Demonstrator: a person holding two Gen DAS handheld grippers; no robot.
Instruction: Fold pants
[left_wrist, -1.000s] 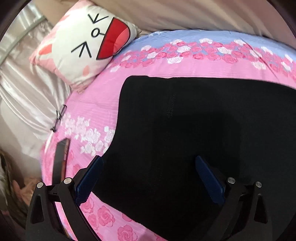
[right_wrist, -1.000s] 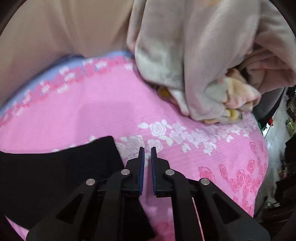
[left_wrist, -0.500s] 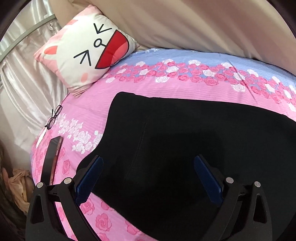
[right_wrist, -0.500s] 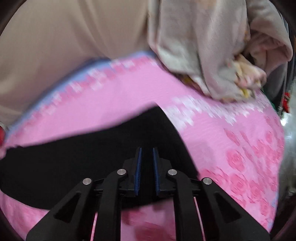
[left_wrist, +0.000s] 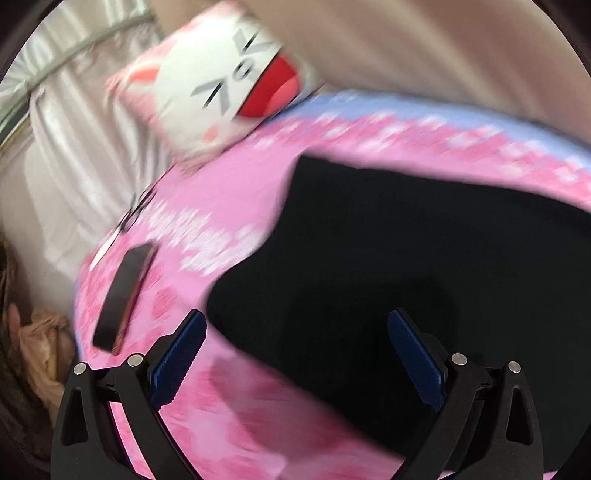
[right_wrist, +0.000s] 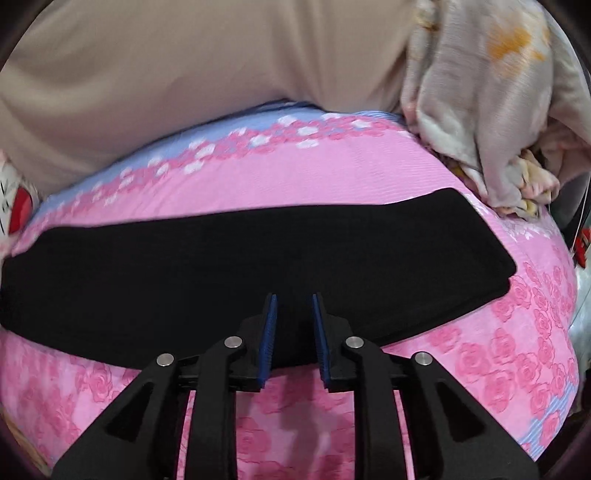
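The black pants (right_wrist: 240, 266) lie flat as one long strip across the pink rose-print bed sheet (right_wrist: 498, 369). Their left end shows in the left wrist view (left_wrist: 406, 258), which is motion-blurred. My left gripper (left_wrist: 295, 325) is wide open and empty, held above the pants' near left corner. My right gripper (right_wrist: 293, 306) is partly open with a narrow gap and holds nothing; it hovers over the pants' near edge, right of the middle.
A cartoon-face pillow (left_wrist: 229, 77) lies at the bed's far left corner. Glasses (left_wrist: 136, 214) and a dark phone (left_wrist: 122, 295) lie on the sheet by the left edge. A crumpled pale blanket (right_wrist: 491, 110) is heaped at the far right. A beige wall runs behind the bed.
My right gripper has pulled back from the pants' right end toward their middle, and its jaws have opened slightly. My left gripper has shifted left and back, staying open.
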